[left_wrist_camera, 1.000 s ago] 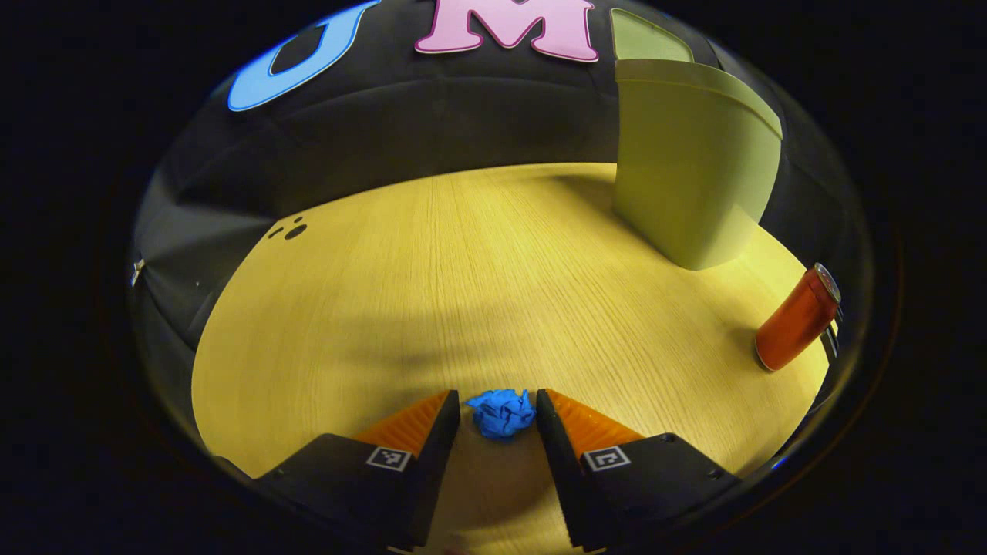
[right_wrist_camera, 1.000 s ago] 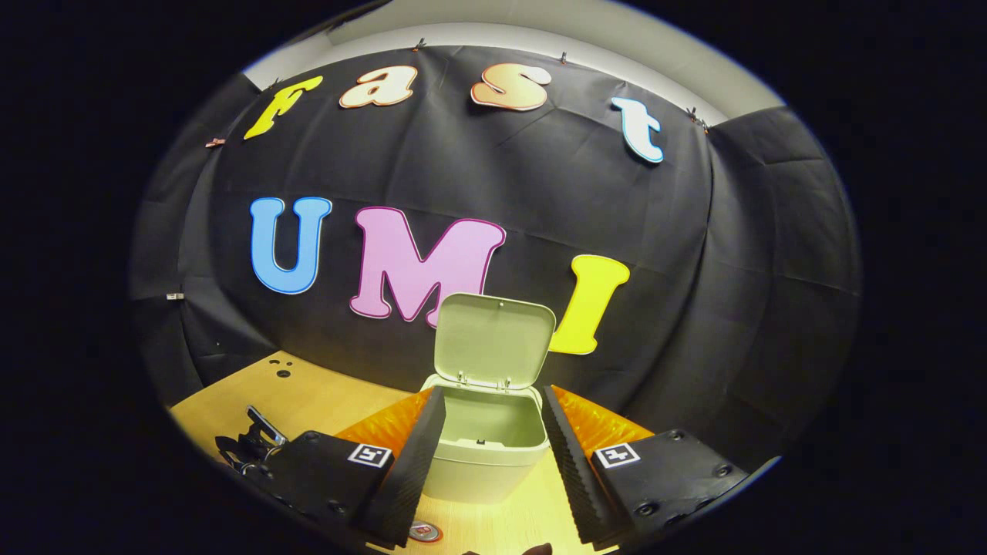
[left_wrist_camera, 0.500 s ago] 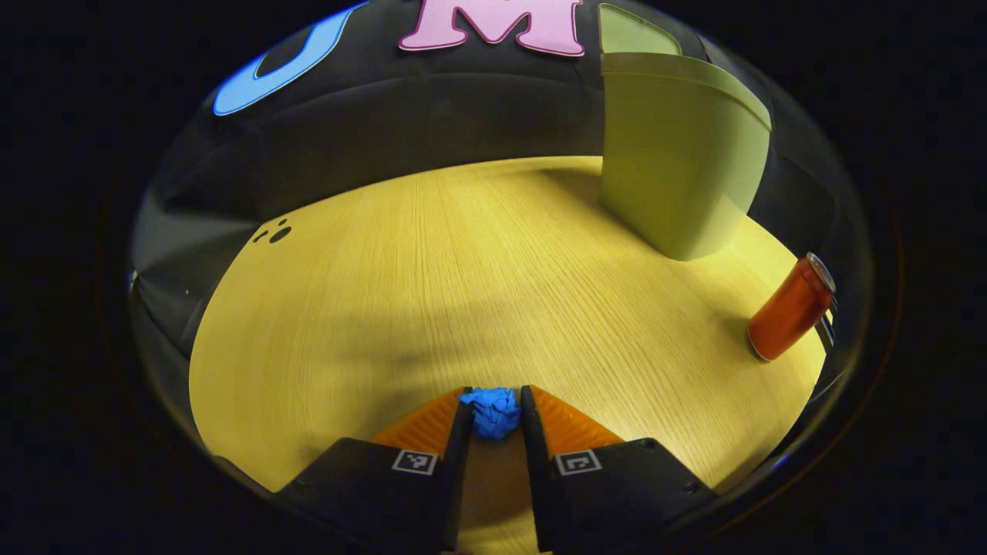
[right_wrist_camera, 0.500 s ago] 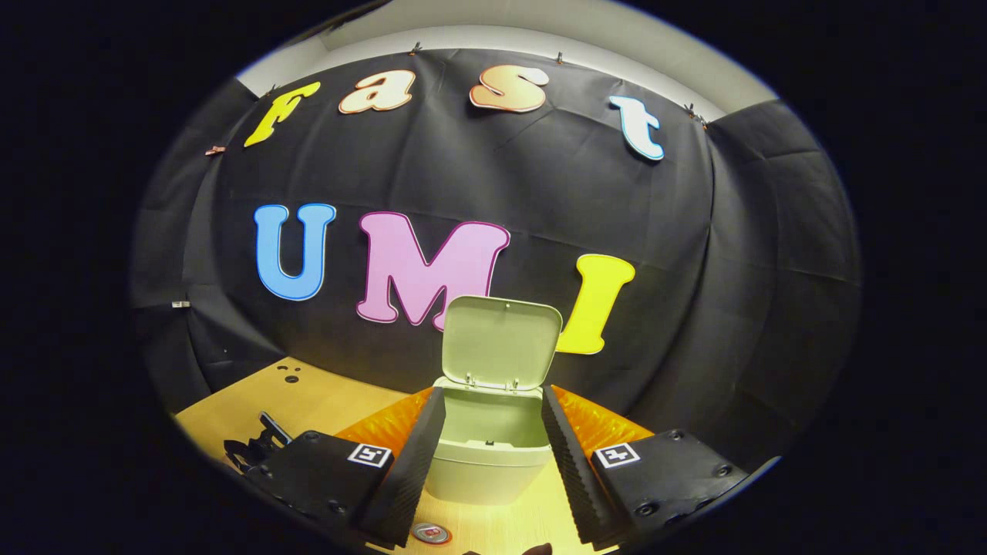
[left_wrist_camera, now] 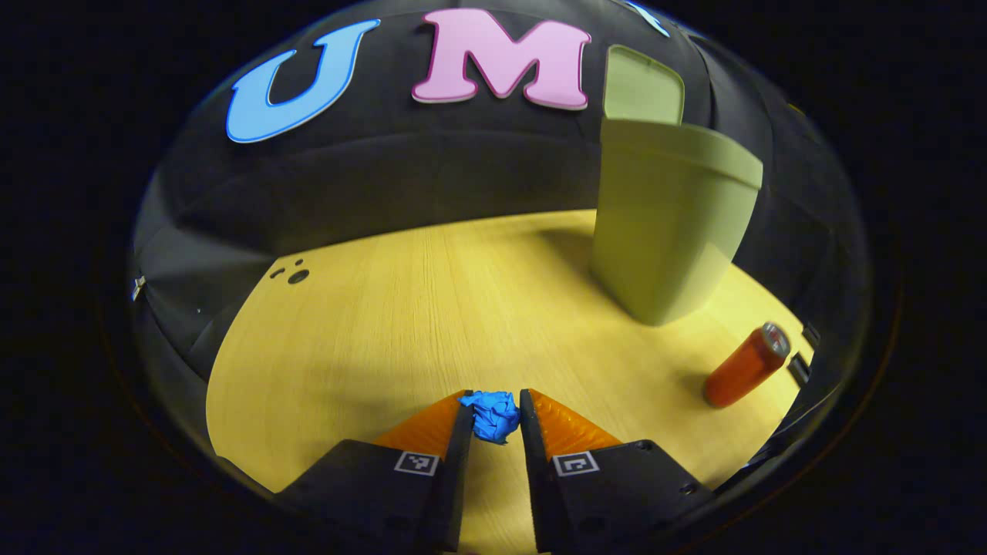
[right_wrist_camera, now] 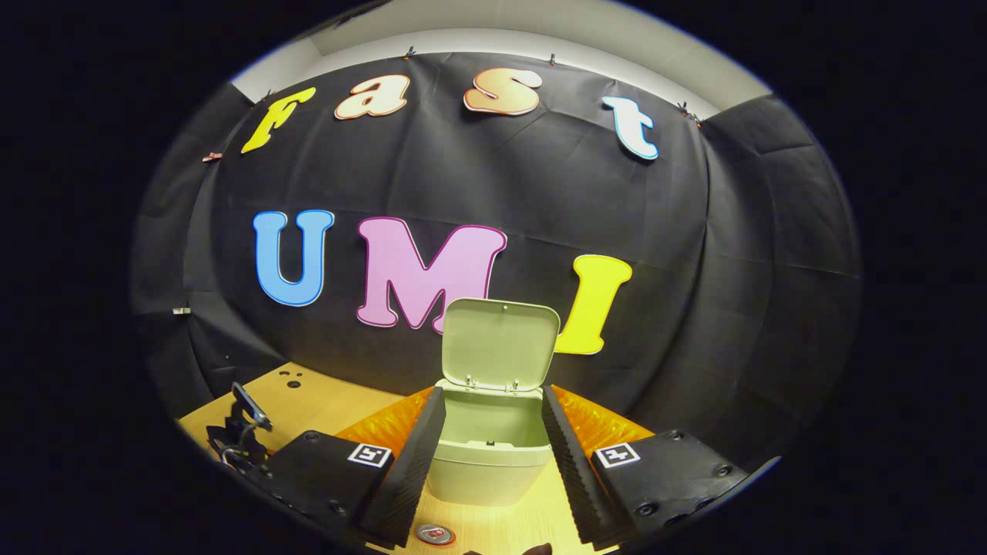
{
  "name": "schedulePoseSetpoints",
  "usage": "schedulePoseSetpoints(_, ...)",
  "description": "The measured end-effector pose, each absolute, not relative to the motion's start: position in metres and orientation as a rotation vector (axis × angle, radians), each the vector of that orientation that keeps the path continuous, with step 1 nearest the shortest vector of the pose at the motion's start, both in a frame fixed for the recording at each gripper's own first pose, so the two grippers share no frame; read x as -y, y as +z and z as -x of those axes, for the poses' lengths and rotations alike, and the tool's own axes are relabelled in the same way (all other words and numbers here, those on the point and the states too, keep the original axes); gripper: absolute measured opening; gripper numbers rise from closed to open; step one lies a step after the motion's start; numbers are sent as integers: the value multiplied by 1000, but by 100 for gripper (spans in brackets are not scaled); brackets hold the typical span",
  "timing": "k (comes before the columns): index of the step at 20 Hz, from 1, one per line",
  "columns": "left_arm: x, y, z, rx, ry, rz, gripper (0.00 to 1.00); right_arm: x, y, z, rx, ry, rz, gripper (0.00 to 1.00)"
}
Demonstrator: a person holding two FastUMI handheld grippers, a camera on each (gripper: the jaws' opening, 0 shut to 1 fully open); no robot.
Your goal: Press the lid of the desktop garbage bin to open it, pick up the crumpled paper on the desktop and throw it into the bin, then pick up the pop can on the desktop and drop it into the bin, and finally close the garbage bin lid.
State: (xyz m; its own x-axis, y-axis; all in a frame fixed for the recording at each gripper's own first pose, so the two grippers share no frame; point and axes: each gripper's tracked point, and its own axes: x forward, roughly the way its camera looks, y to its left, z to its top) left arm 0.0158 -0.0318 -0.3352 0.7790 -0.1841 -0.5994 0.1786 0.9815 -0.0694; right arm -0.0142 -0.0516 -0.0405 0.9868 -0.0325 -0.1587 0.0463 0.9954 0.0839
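In the left gripper view, my left gripper [left_wrist_camera: 493, 416] is shut on the blue crumpled paper [left_wrist_camera: 493, 415], held a little above the wooden desktop [left_wrist_camera: 432, 324]. The pale green bin [left_wrist_camera: 667, 223] stands at the far right with its lid [left_wrist_camera: 642, 94] raised. An orange-red pop can [left_wrist_camera: 746, 365] stands to the right of the gripper, nearer than the bin. In the right gripper view, my right gripper [right_wrist_camera: 493, 432] is open and holds nothing, hovering in front of the bin [right_wrist_camera: 490, 451], whose lid [right_wrist_camera: 500, 344] stands upright. The can's top [right_wrist_camera: 434, 533] shows just below it.
Black cloth walls close in the desktop at the back and sides. Small dark holes [left_wrist_camera: 291, 274] mark the far left of the tabletop. In the right gripper view, part of the left gripper's body [right_wrist_camera: 239, 432] shows at the lower left.
My left gripper closed on the blue paper and has lifted it slightly, tilting its view upward. The right gripper has barely moved.
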Motion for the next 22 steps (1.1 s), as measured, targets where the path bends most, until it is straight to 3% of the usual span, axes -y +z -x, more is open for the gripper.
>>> schedulePoseSetpoints(12,71,-137,-78,-280,-282,85,39,54,-46,23,-158,-38,-126,80)
schedulePoseSetpoints(22,146,-57,-120,-134,-422,83,39,66,-54,46,-176,-71,-131,80)
